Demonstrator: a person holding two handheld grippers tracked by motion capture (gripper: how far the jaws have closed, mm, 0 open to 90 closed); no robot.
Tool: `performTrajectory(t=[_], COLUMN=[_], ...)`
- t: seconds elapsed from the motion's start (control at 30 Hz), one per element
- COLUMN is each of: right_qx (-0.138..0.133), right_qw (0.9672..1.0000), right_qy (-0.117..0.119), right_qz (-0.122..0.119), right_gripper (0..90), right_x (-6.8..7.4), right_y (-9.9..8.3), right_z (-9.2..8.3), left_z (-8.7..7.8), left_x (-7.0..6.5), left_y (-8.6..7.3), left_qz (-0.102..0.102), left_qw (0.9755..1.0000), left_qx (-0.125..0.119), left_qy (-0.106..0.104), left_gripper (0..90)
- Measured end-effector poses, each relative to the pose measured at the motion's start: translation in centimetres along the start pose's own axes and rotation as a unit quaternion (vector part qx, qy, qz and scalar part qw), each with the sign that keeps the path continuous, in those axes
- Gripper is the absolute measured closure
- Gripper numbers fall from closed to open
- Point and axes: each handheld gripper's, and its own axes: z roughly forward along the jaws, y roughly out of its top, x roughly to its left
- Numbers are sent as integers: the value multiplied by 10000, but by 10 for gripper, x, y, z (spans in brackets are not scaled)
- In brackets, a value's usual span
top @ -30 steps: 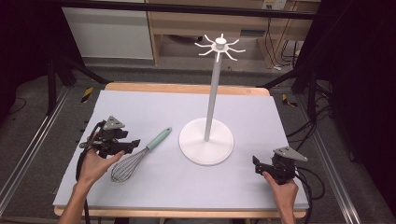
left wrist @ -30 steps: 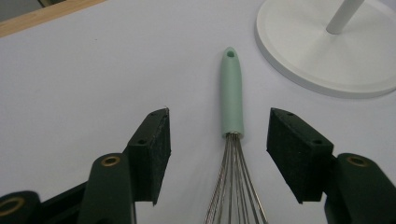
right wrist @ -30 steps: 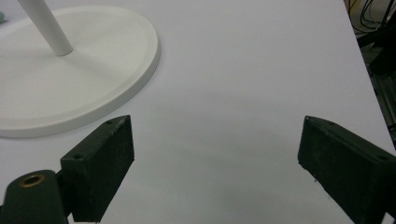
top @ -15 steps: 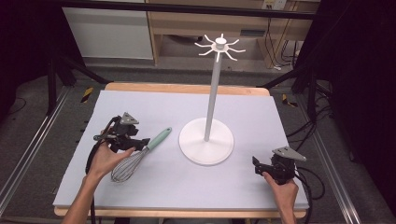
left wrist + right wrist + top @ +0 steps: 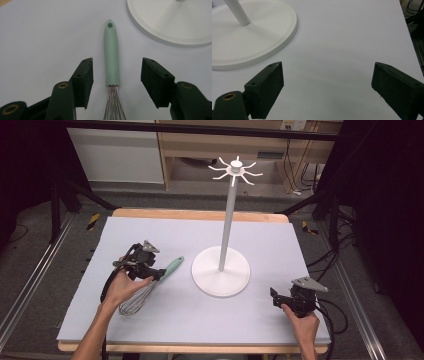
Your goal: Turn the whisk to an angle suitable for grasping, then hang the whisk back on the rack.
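A whisk (image 5: 136,301) with a mint-green handle (image 5: 111,55) and wire loops lies flat on the pale table top, left of centre. My left gripper (image 5: 159,274) hovers low over the base of the handle. In the left gripper view the handle runs up between the two black pads of the left gripper (image 5: 118,61), with a gap on each side. Its jaws have just been closing but stand open, touching nothing. My right gripper (image 5: 275,297) rests open near the front right edge, and the right gripper view (image 5: 327,66) has bare table between its pads.
A white stand (image 5: 220,270) with a round base, a tall pole and a ring of hooks on top rises at the table's middle. Its base (image 5: 170,22) lies just beyond the whisk handle's tip and left of the right gripper (image 5: 249,37). The table's wooden edge (image 5: 200,215) runs along the back.
The left hand has carried its gripper to the right, from beside the whisk to over the handle, which now lies between its jaws. The right gripper has stayed put.
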Motion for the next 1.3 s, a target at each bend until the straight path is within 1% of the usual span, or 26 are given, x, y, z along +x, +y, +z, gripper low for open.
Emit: performTrajectory(t=[0.03, 0.1, 0.57, 0.63, 0.73, 0.77, 0.9, 0.97, 1.03, 1.1, 1.23, 1.3], right_qx=[5, 30, 53, 58, 73, 74, 80, 86, 89, 122, 137, 135], right_qw=[10000, 10000, 10000, 10000, 10000, 10000, 9999, 9999, 9999, 9999, 9999, 9999], right_qy=[0, 23, 40, 44, 47, 63, 51, 52, 52, 92, 66, 82], right_qz=[0, 27, 2, 8, -27, -15, -44, -68, -78, -37, -63, -59], right_gripper=[112, 112, 112, 112, 112, 112, 112, 112, 112, 113, 115, 115], right_x=[0, 0, 0, 1, 1, 2, 2, 2, 2, 3, 3, 3], right_y=[0, 0, 0, 0, -1, -1, -1, -2, -2, -2, -2, -2], right_z=[0, 0, 2, 2, 3, 3, 3, 2, 2, 2, 3, 3], left_z=[3, 8, 24, 28, 30, 32, 35, 37, 39, 41, 43, 45], left_x=[-2, -3, -3, -3, -2, -2, -3, -5, -7, -9, -8, -9], left_y=[1, 3, 7, 6, 4, 4, 4, 5, 5, 5, 5, 4], left_qz=[41, 59, 27, 28, 28, 58, 83, 72, 96, 149, 145, 170], left_qw=[10000, 9999, 9994, 9991, 9989, 9987, 9983, 9982, 9979, 9975, 9971, 9969], left_qx=[39, 109, 341, 428, 461, 508, 568, 589, 638, 688, 740, 770], left_qy=[11, 1, -56, -58, -65, -79, -58, -86, -75, -52, -64, -34], left_gripper=[430, 432, 497, 509, 518, 527, 534, 543, 546, 547, 552, 548])
